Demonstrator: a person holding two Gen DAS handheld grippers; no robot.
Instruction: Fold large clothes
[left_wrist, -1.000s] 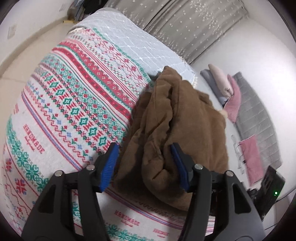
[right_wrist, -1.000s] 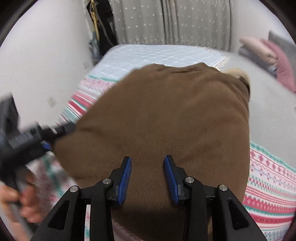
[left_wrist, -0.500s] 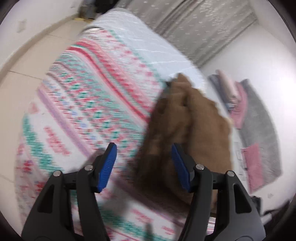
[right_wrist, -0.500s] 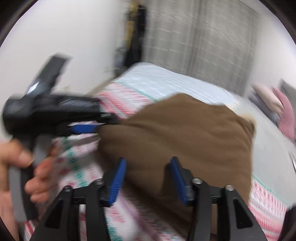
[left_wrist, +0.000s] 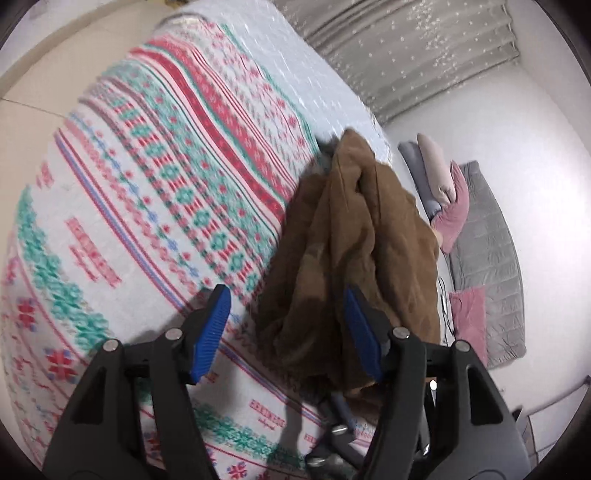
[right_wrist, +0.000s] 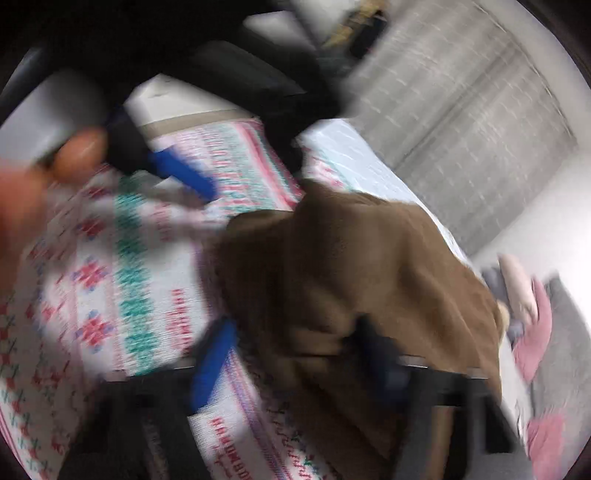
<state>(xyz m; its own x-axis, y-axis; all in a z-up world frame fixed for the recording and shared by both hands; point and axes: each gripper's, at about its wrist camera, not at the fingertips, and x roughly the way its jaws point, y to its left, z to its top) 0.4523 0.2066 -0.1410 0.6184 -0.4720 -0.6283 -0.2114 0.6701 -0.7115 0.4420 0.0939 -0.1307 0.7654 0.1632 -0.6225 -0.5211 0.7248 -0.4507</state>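
Note:
A brown corduroy garment (left_wrist: 351, 240) lies bunched on the patterned blanket (left_wrist: 147, 221) of a bed. My left gripper (left_wrist: 287, 332) hangs over its near end. The jaws are opening: the left pad is over the blanket, the right pad sits by the cloth, and brown folds lie between them. The right wrist view is badly blurred. There my right gripper (right_wrist: 295, 358) is closing, with the garment's edge (right_wrist: 332, 288) between its fingers; its left pad (right_wrist: 214, 365) stands off the cloth. A hand (right_wrist: 74, 155) holding the left gripper shows at upper left, with one blue pad (right_wrist: 181, 173) visible.
Pink and grey pillows (left_wrist: 443, 192) and a grey quilt (left_wrist: 487, 240) lie on the floor at right by the white wall. A grey dotted curtain (left_wrist: 406, 48) hangs behind the bed. Bare floor (left_wrist: 22, 122) runs along the bed's left side.
The right wrist view has rolled and swung across the garment, bringing the left gripper and its hand close at upper left. The right jaws stand wider than a second ago. The left view shifted slightly.

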